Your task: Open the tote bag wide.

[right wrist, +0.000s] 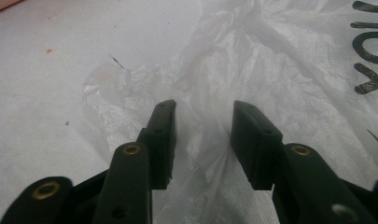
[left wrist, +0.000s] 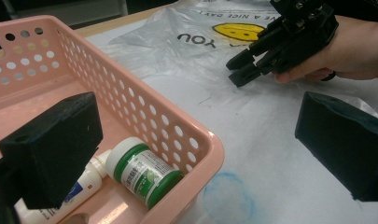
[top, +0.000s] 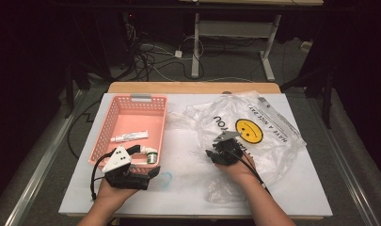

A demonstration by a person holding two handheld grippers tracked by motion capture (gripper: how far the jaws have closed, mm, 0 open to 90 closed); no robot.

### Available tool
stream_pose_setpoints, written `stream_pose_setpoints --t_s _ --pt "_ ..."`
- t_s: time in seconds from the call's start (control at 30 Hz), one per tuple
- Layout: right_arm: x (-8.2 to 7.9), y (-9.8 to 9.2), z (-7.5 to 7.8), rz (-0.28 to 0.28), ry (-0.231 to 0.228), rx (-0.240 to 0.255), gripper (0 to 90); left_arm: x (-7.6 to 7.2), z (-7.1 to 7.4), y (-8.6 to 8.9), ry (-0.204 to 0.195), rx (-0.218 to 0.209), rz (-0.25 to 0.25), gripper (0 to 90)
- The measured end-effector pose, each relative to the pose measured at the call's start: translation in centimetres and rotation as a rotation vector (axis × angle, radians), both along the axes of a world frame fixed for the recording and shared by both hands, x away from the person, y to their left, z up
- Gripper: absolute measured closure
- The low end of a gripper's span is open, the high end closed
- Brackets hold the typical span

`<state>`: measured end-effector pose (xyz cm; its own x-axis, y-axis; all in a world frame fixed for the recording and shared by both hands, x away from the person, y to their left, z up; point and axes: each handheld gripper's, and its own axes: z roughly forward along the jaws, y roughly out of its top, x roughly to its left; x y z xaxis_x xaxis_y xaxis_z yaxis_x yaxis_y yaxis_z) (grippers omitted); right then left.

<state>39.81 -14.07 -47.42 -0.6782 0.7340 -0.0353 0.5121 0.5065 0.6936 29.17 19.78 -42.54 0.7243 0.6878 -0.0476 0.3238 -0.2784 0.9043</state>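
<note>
Crinkled clear plastic bag [right wrist: 252, 70], printed with a yellow smiley, is lying on the counter [top: 188, 165]. I am holding my right hand-held gripper [right wrist: 203, 135] partly open, a fold of bag between its jaws, ungripped.

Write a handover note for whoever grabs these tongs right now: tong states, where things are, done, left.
Left tongs: open, straddling the near wall of the pink perforated plastic basket, holding nothing.
Right tongs: open over a fold of the clear plastic smiley-face bag, film between the jaws, not pinched.
In the basket: white tube, green-capped white jar, white bottle.
Done: three items sit in the basket; bag spread on the white table.
Left: probably grip the bag; its purpose is unclear.
</note>
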Motion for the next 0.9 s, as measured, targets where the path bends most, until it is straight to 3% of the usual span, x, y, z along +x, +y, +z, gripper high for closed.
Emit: stream_pose_setpoints --t_s 0.23,0.37,0.53,0.6,0.9 --pt "0.4 -0.5 0.0 -0.006 0.007 0.014 74.8 0.0 0.0 -0.1 0.000 0.002 -0.004 0.5" --pt "0.7 -0.9 0.0 -0.015 0.015 0.019 86.3 0.0 0.0 0.0 0.000 0.001 -0.004 0.4" --pt "0.7 -1.0 0.1 -0.007 0.008 0.028 90.0 0.0 0.0 0.0 -0.001 0.001 -0.004 0.5" --pt "0.4 -1.4 0.7 -0.013 -0.023 0.071 90.0 0.1 0.0 0.0 0.000 0.002 -0.003 0.5" --pt "-1.0 -3.0 2.9 -0.018 -0.118 0.142 90.0 0.0 -0.1 0.0 0.003 0.004 0.000 0.5"
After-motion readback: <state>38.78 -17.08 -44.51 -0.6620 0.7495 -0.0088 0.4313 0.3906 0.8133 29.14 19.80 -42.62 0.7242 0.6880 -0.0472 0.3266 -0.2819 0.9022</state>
